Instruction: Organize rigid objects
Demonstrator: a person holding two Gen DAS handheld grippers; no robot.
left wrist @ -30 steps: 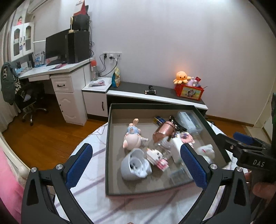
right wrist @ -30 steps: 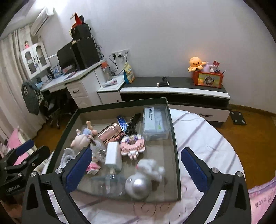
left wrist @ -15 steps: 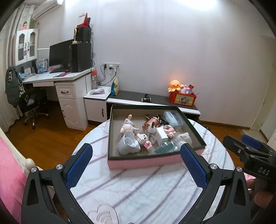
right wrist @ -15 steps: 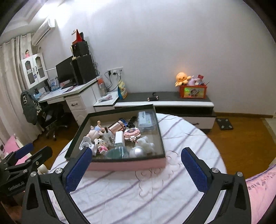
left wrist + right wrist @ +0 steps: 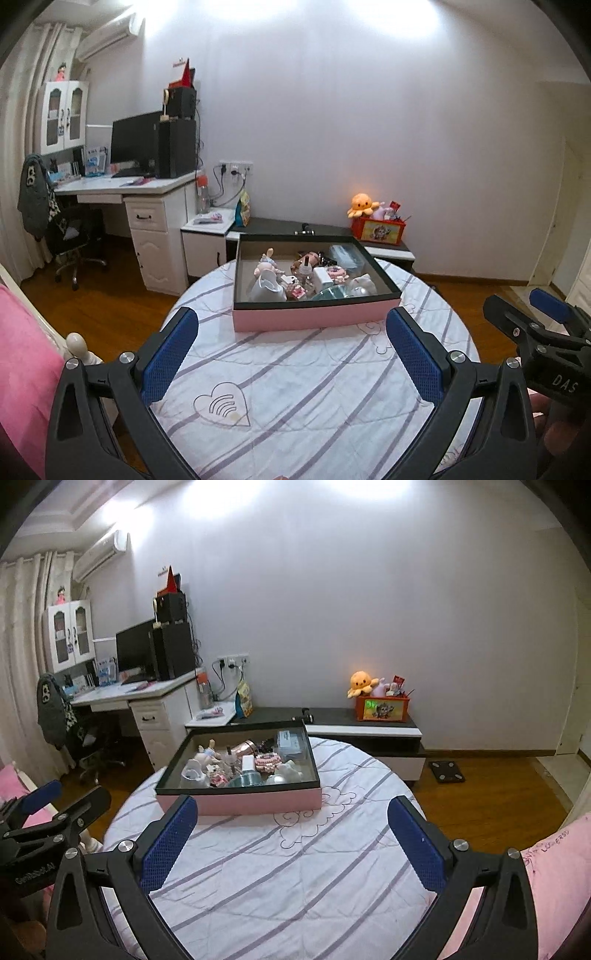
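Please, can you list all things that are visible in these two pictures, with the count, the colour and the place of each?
Box: one, pink wall, dark inside, on the far part of the table.
Small objects: many, mixed colours, inside the box; exact count unclear.
Table: one, round, white cloth with purple stripes, in front.
Desk: one, white, left by the wall.
Monitor: one, black, on the desk.
Low cabinet: one, dark top and white front, behind the table.
Octopus plush: one, orange, on the low cabinet.
Red box: one, beside the plush.
Left claw: open, black with blue pads, above the table.
Right claw: open, same colours.
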